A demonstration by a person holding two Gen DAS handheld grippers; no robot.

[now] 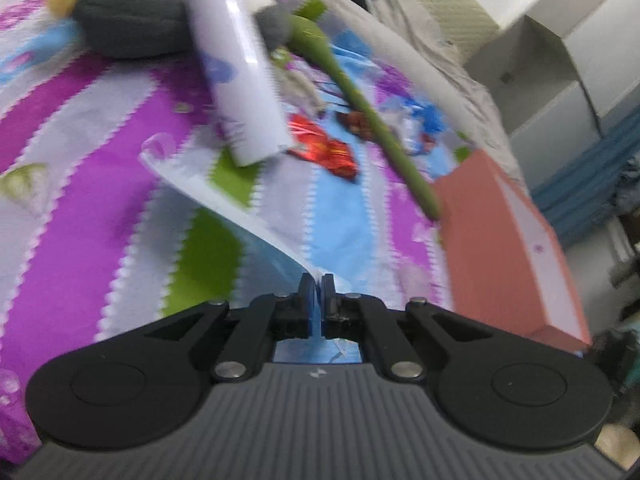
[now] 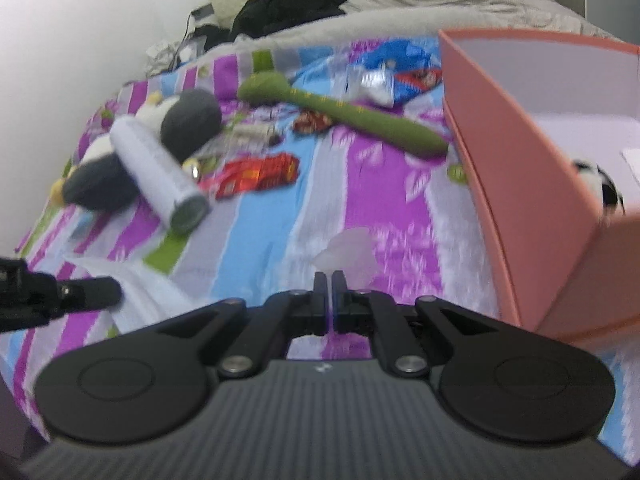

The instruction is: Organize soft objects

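My left gripper [image 1: 319, 280] is shut on the edge of a clear plastic bag [image 1: 224, 196] that stretches away over the striped bedspread. The left gripper also shows in the right wrist view [image 2: 96, 292] at the left edge. My right gripper [image 2: 330, 278] is shut on another part of the clear plastic bag [image 2: 352, 254]. A grey and white plush penguin [image 1: 132, 24] [image 2: 188, 124] lies at the far side, with a long green plush toy [image 1: 360, 96] [image 2: 344, 116] beside it. A black and white plush [image 2: 600, 188] lies inside the pink box [image 2: 516, 184].
A white spray can [image 1: 240, 80] [image 2: 156, 172] leans on the penguin. Red snack wrappers [image 1: 324, 148] [image 2: 256, 174] and a blue and silver packet [image 2: 384, 76] lie on the bedspread [image 2: 256, 248]. The pink box [image 1: 496, 248] stands at the right. Dark clothes [image 2: 296, 0] lie at the back.
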